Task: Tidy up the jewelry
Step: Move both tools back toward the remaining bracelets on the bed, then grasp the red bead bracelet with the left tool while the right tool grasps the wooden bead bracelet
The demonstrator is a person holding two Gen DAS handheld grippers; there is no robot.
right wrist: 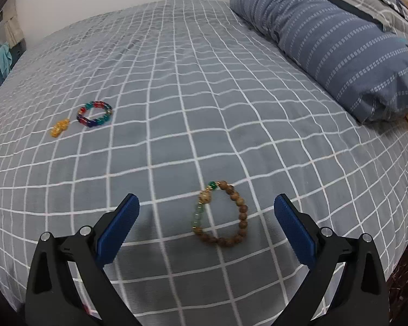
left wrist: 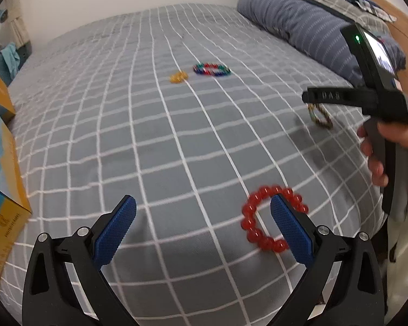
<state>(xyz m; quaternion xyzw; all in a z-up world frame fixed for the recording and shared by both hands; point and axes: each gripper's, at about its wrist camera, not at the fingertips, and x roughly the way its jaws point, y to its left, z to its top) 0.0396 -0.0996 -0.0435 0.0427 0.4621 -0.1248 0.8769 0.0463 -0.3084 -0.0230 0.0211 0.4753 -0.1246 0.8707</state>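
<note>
Evidently the sorting is only starting: four pieces of jewelry lie scattered on the grey checked bedsheet (right wrist: 176, 108) and neither tool holds anything. The left gripper (left wrist: 203, 212) hangs with its blue pads spread wide just above the near edge of the bed; a red bead bracelet (left wrist: 272, 218) lies flat at its right finger, the pad partly hiding the ring (whether it touches the beads I cannot tell). The right gripper (right wrist: 206, 209) is likewise spread, with a brown wooden bead bracelet (right wrist: 221, 214) with green beads lying on the sheet between its fingers, slightly right of centre. Farther off and to the left, a multicoloured bead bracelet (right wrist: 95, 114) and a small yellow bead piece (right wrist: 59, 127) rest just beside each other. A blue and yellow cardboard box (left wrist: 2, 190) stands at the left edge, possibly the place for them.

The step in hand looks like the approach to a first pick. Next, each tool should drop until one pad sits inside the ring and one outside, then close on the strand.
</note>
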